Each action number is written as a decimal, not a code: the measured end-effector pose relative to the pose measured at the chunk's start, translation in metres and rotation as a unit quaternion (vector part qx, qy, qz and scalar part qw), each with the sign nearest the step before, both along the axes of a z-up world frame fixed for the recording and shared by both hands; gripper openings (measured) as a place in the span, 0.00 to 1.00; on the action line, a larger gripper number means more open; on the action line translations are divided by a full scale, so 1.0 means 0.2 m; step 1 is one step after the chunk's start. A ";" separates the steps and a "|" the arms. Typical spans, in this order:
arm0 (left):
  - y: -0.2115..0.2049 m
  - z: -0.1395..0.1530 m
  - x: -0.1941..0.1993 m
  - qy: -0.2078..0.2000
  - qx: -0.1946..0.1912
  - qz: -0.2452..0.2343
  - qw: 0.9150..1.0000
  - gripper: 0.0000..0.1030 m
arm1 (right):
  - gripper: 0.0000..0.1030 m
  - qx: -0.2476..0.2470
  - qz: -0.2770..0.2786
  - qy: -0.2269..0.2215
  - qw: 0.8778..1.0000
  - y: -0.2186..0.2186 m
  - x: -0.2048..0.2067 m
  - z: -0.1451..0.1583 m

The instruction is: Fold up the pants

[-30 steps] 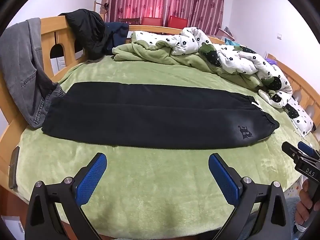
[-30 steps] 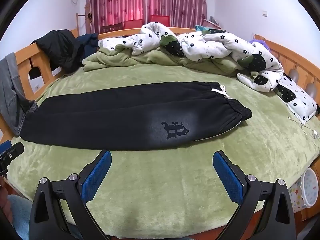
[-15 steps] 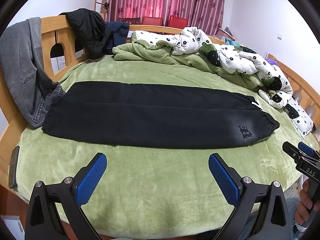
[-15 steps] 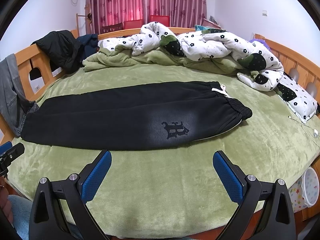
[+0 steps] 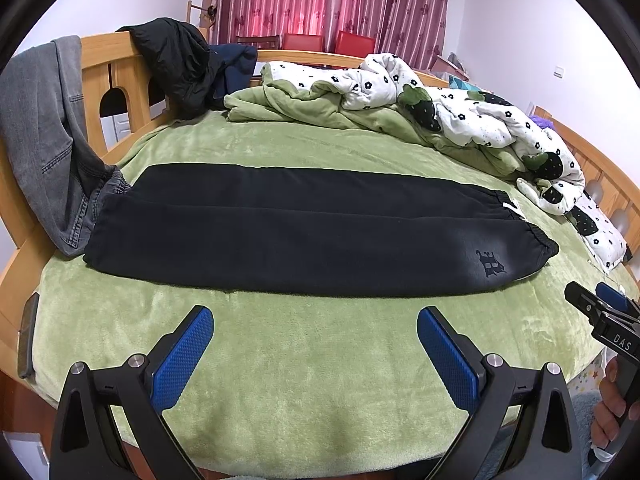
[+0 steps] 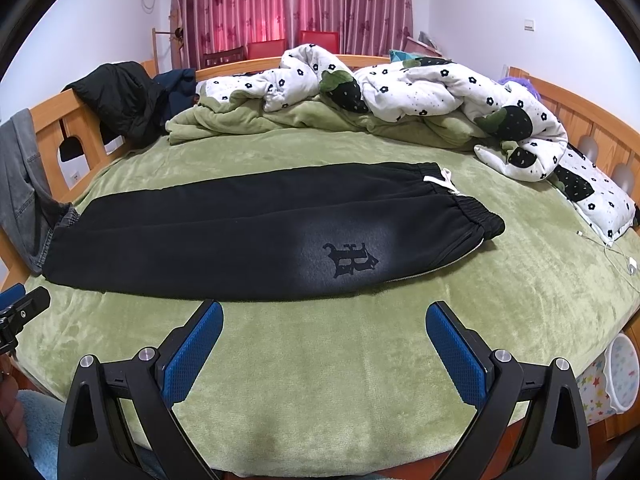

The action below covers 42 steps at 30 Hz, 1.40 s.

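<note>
Nothing of note has moved since the earlier frames: both grippers hold the same hovering position at the near edge of the bed, and the garment lies as before.

Long black fleece pants [image 5: 304, 236] lie flat across the bed, on the green plush blanket [image 5: 320, 360] that covers the mattress. One leg is laid over the other. The elastic waistband with its white drawstring [image 6: 440, 179] points toward the right side of the bed; the leg cuffs point left. A dark printed letter emblem [image 6: 350, 260] sits on the upper layer near the waistband.

Left gripper [image 5: 314, 354]: jaws spread wide, blue textured pads facing each other, nothing between them. It hangs above bare blanket, short of the near edge of the pants and not touching them.

Right gripper [image 6: 324, 350]: jaws likewise spread wide and empty, above bare blanket, just short of the pants below the emblem.

A grey denim garment [image 5: 44, 136] hangs over the wooden bed frame [image 5: 96, 76] at the left, its lower end touching the cuff end of the pants. A crumpled white quilt with black flower print [image 6: 420, 88] and a bunched green blanket lie along the far side, well apart from the pants. A white charging cable [image 6: 616, 252] lies on the blanket at the right.
</note>
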<state>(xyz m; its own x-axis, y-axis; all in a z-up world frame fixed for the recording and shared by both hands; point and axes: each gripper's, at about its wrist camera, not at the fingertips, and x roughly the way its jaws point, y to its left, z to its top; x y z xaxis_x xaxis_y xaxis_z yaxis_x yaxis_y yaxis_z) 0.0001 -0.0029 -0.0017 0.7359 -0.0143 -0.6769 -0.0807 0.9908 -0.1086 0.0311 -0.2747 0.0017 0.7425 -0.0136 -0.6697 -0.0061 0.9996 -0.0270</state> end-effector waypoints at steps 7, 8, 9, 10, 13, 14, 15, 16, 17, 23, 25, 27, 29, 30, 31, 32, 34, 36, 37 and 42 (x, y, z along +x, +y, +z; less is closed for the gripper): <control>0.01 0.00 0.00 -0.001 0.000 -0.001 1.000 0.99 | 0.97 0.001 -0.001 0.000 1.000 0.00 0.00 0.00; 0.00 0.00 0.00 -0.001 0.000 0.000 1.000 0.99 | 0.97 0.001 -0.001 0.000 1.000 0.00 0.00 0.00; 0.00 0.00 0.00 -0.001 0.000 0.000 1.000 0.99 | 0.97 0.002 -0.001 0.000 1.000 0.00 0.00 0.00; 0.00 0.00 0.00 -0.001 0.001 -0.001 1.000 0.99 | 0.97 0.002 0.000 0.000 1.000 0.00 0.00 0.00; 0.00 0.00 0.00 0.000 0.001 -0.001 1.000 0.99 | 0.97 0.002 -0.001 0.000 1.000 0.00 0.00 0.00; 0.00 0.00 0.00 -0.001 0.001 -0.001 1.000 0.99 | 0.97 0.002 0.000 0.000 1.000 0.00 0.00 0.00; 0.00 0.00 0.00 -0.001 0.000 -0.001 1.000 0.99 | 0.97 0.002 0.000 0.000 1.000 0.00 0.00 0.00; 0.00 0.00 0.00 -0.001 0.001 0.000 1.000 0.99 | 0.97 0.002 0.000 0.000 1.000 0.00 0.00 0.00; 0.00 0.00 0.00 -0.001 0.000 0.000 1.000 0.99 | 0.97 0.002 0.000 0.000 1.000 0.00 0.00 0.00; -0.01 0.00 0.00 -0.003 0.001 0.000 1.000 0.99 | 0.97 0.003 0.000 0.000 1.000 0.00 0.00 0.00; -0.01 0.00 0.01 -0.002 0.006 0.001 1.000 0.99 | 0.97 0.004 0.000 0.001 1.000 0.00 0.00 0.00; -0.02 0.01 -0.01 -0.003 0.009 -0.001 1.000 0.99 | 0.97 0.006 0.000 0.002 1.000 0.00 -0.01 0.00; -0.03 0.02 -0.02 -0.004 0.011 -0.001 1.000 0.99 | 0.97 0.012 -0.001 0.002 1.000 0.01 -0.01 0.00; -0.03 0.02 -0.02 -0.004 0.010 -0.002 1.000 0.99 | 0.97 0.014 -0.002 0.002 1.000 0.01 -0.01 0.00; -0.03 0.02 -0.02 -0.003 0.009 -0.002 1.000 0.99 | 0.97 0.017 -0.003 0.002 1.000 0.01 -0.01 -0.01; -0.03 0.02 -0.02 -0.002 0.010 -0.003 1.000 0.99 | 0.97 0.019 -0.004 0.002 1.000 0.01 -0.01 -0.02; -0.02 0.02 -0.01 -0.001 0.011 -0.007 1.000 0.99 | 0.97 0.019 -0.003 0.001 1.000 0.01 -0.01 -0.01; -0.03 0.02 -0.01 0.005 0.018 -0.008 1.000 0.99 | 0.97 0.016 -0.002 0.002 1.000 0.03 -0.01 -0.01; -0.03 0.02 0.00 0.009 0.020 -0.010 1.000 0.99 | 0.97 0.014 -0.002 0.002 1.000 0.03 0.00 -0.01; -0.04 -0.01 0.04 0.022 0.021 -0.016 0.999 0.99 | 0.97 -0.001 0.002 -0.002 1.000 0.06 -0.01 -0.01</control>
<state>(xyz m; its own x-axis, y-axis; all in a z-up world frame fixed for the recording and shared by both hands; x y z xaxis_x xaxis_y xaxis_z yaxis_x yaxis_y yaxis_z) 0.0090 -0.0100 -0.0033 0.7046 -0.0080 -0.7095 -0.0526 0.9966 -0.0635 0.0286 -0.2619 -0.0005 0.7450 -0.0111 -0.6669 -0.0105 0.9995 -0.0284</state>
